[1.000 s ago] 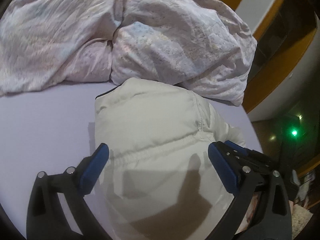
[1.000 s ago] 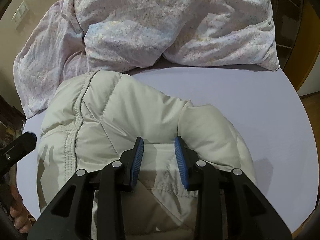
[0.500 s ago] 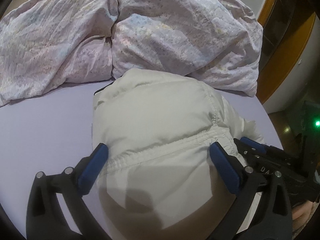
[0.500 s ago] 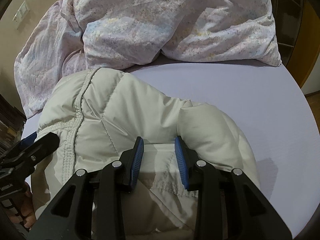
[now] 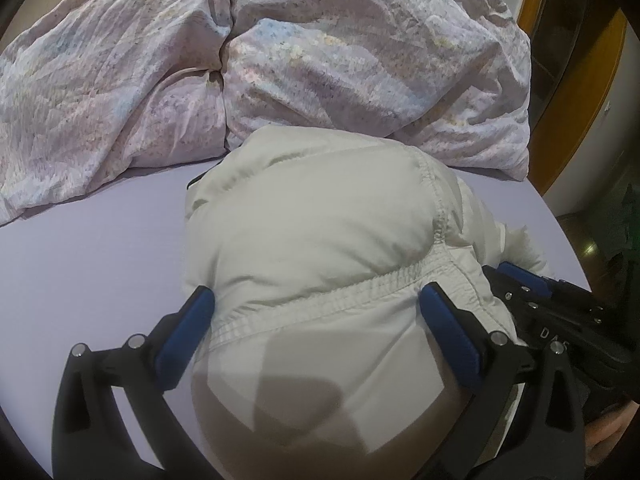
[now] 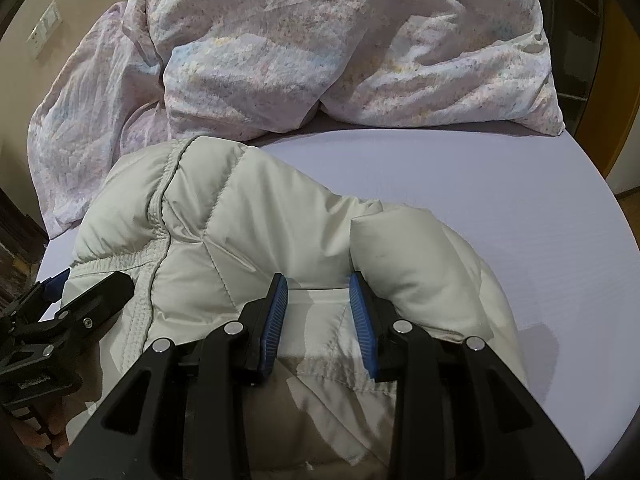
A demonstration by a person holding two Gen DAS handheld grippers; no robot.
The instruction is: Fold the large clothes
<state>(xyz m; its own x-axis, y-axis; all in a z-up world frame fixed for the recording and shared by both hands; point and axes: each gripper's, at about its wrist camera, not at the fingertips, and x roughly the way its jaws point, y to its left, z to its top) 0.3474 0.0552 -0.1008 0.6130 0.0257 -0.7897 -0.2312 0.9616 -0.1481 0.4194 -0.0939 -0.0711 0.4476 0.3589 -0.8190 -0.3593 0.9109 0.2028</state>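
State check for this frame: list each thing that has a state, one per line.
puffer jacket: folded into a puffy bundle, lying on the sheet.
left gripper: open wide, straddling the jacket's gathered seam.
right gripper: partly open, pads over jacket fabric, not clamped.
duvet: crumpled, heaped behind the jacket.
bed sheet: smooth, flat.

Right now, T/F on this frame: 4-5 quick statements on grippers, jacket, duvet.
1. The left gripper is wide open over the jacket. True.
2. The right gripper is fully shut with its pads touching. False: a gap shows between the pads, with jacket fabric in it.
3. The jacket is black. False: it is off-white.
4. The duvet lies bunched behind the jacket. True.
5. The jacket lies on a wooden floor. False: it lies on a lilac sheet.
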